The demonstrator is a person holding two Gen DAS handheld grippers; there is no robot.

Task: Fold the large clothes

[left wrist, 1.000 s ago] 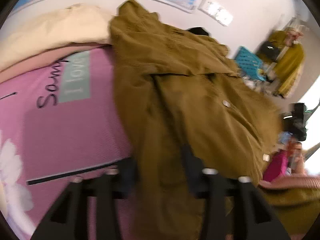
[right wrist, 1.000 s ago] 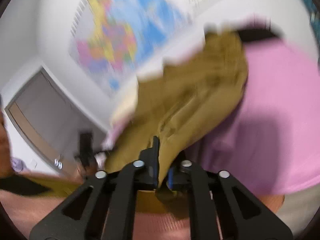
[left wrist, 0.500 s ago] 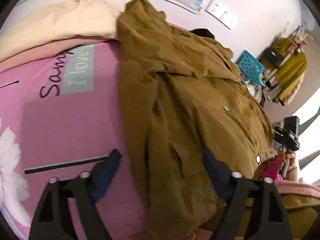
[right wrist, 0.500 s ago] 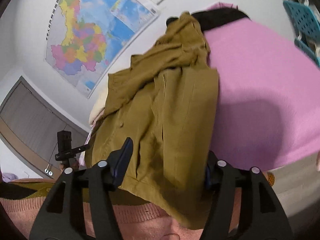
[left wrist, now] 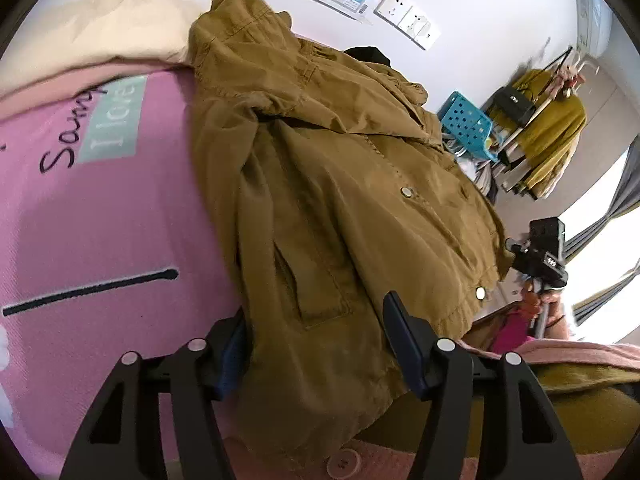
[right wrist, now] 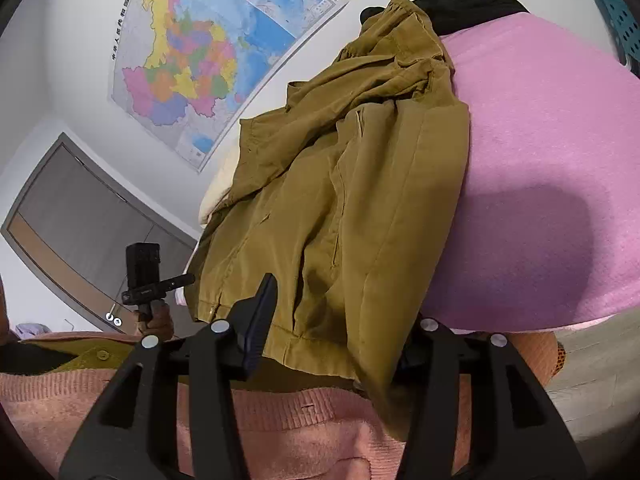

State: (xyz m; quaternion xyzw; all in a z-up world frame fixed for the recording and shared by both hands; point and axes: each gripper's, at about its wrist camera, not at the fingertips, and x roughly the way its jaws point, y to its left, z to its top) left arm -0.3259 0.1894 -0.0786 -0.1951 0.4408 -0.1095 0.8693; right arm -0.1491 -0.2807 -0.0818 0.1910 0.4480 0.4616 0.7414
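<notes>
On the bed [left wrist: 92,216], which has a pink cover with some dark script and a pale green label printed on it, there's a big olive-brown jacket [left wrist: 332,184] lying spread out, hem toward the cameras and collar end bunched up near the wall. You can see a couple of metal snaps [left wrist: 407,191] down its front and a slit pocket lower down. A cream pillow [left wrist: 100,28] sits at the head of the bed just beside the jacket's upper part, and something black [right wrist: 472,8] pokes out behind the collar.

The left tool [left wrist: 316,340] has its jaws apart and closing, with the jacket's hem corner sitting between the blue pads; the pads don't look pressed into the cloth. Same deal on the other side: the right tool [right wrist: 336,328] is straddling the opposite hem edge, jaws apart and closing, fabric draped loosely between them and over the right-hand finger.

The person's pink knit sweater [right wrist: 280,428] fills the bottom of the right wrist view, right up against the bed edge. From that view you also get a colourful wall map [right wrist: 208,48] and the left tool seen from outside. The left wrist view shows wall sockets [left wrist: 408,20], a blue perforated basket [left wrist: 468,124] and a rack with a mustard garment [left wrist: 552,128] across the room.
</notes>
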